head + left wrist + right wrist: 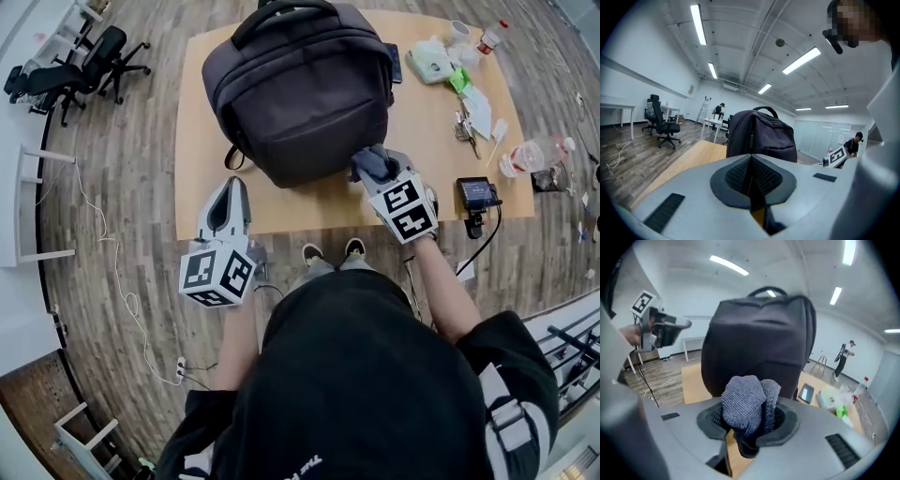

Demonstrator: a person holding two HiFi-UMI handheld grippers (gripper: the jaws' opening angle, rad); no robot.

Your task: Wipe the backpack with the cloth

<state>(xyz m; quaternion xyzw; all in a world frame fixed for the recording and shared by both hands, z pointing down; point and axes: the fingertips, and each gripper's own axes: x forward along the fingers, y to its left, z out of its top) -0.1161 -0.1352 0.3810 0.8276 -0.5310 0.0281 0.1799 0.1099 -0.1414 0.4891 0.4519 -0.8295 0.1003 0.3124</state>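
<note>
A dark backpack (300, 89) stands upright on the wooden table (197, 141); it also fills the right gripper view (759, 338) and stands ahead in the left gripper view (761, 136). My right gripper (373, 169) is shut on a bunched grey knitted cloth (749, 404), which sits close to the backpack's lower front right corner (370, 159); whether it touches the fabric I cannot tell. My left gripper (228, 202) hangs at the table's near edge, left of the backpack, its jaws shut with nothing between them (751, 180).
On the table's right end lie a wipes pack (429, 58), a cup (458, 30), bottles (534, 155), keys (464, 127), a phone (392, 61) and a small device with a cable (476, 195). An office chair (80, 70) stands on the floor at far left. People stand far off in the room.
</note>
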